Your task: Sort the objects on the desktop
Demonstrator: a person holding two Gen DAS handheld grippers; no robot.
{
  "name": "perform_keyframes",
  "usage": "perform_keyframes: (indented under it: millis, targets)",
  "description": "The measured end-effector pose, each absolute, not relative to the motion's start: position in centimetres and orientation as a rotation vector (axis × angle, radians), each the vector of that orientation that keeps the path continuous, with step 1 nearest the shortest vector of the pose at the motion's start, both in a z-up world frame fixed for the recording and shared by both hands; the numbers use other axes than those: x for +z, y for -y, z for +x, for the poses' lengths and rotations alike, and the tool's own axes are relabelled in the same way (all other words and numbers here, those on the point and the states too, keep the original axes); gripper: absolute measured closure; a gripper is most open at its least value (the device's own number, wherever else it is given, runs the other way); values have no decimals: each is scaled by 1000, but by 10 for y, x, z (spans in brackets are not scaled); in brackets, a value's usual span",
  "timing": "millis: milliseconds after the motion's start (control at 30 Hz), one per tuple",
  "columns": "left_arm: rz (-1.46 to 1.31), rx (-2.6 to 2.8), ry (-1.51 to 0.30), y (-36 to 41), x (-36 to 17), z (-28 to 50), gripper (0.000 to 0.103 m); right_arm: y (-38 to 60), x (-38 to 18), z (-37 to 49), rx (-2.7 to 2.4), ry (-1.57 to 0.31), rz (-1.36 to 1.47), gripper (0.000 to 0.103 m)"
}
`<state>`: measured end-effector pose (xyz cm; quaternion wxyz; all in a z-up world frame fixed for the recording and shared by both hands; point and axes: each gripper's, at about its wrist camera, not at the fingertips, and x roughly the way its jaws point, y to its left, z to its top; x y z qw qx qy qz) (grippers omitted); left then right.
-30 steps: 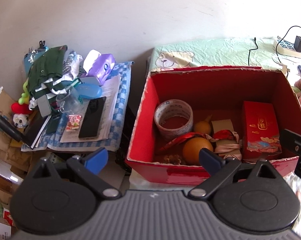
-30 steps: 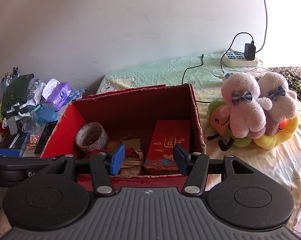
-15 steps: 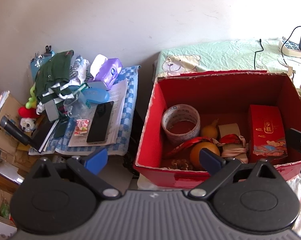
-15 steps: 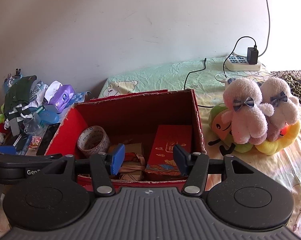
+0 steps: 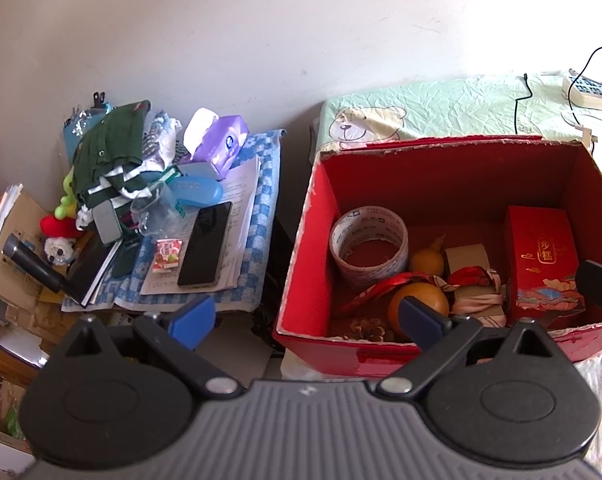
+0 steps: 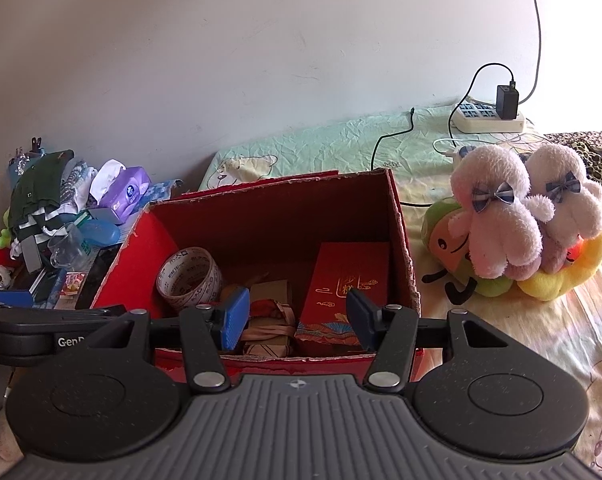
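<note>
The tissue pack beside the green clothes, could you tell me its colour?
Purple tissue pack, clearest in the left wrist view.

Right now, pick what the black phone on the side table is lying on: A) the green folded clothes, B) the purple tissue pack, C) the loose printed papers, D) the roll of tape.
C: the black phone lies flat, screen up, on the loose printed papers over the blue checked cloth.

My left gripper [image 5: 305, 318] hangs spread wide, empty.
Below it I see an open red cardboard box [image 5: 301, 248] (tape roll [image 5: 368, 242] inside).
</note>
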<state>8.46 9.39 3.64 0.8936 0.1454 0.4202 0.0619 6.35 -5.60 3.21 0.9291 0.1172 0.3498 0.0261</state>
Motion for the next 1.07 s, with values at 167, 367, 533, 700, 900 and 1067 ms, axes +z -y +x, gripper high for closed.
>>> perform_keyframes:
  millis: [167, 367, 533, 700, 900, 1067]
  targets:
    - [306, 137, -863, -96, 37, 87, 5, 55, 32, 65, 52, -712, 236, 46]
    - [323, 143, -848, -96, 38, 88, 5, 53, 31, 69, 62, -712, 241, 46]
    - [323, 132, -850, -97, 38, 90, 5, 53, 30, 71, 62, -713, 249, 46]
    - [302, 103, -861, -95, 36, 93, 5, 55, 31, 70, 55, -708, 246, 46]
    - [284, 32, -871, -87, 32, 94, 5, 61, 32, 67, 27, -705, 244, 46]
    - [293, 11, -847, -77, 30, 92, 7, 67, 33, 63, 3, -698, 244, 46]
